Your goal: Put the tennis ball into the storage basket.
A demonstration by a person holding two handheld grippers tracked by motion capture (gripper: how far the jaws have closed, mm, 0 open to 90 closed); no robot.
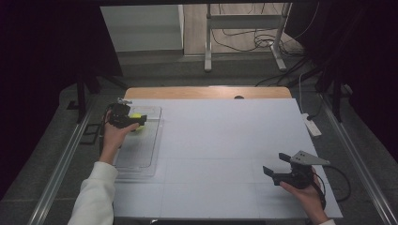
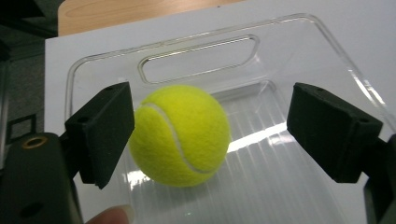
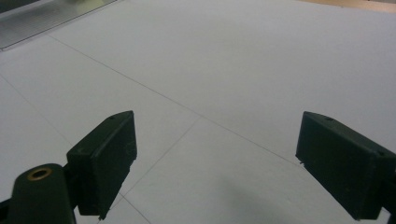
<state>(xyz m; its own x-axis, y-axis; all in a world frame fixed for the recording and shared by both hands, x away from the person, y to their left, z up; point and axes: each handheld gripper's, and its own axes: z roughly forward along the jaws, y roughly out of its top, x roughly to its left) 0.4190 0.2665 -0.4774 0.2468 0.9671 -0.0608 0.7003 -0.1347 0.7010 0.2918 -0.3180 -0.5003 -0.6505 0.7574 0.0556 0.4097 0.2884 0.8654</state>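
A yellow-green tennis ball [image 2: 180, 135] rests in a clear plastic tray [image 2: 303, 42] at the table's left side. My left gripper [image 2: 210, 135] stands open around the ball; the left jaw touches or nearly touches it, the right jaw is well apart from it. In the high view the ball [image 1: 136, 117] shows at the far end of the tray [image 1: 141, 154], with the left gripper [image 1: 136, 121] over it. My right gripper [image 1: 276, 165] is open near the table's front right, jaws wide over bare white surface, nothing between them [image 3: 215, 168].
The white table sheet [image 1: 225, 140] has thin seam lines. A wooden table edge [image 1: 206, 92] runs along the back. A white power strip [image 1: 311, 125] lies at the right edge. Metal stand legs and cables sit on the floor beyond.
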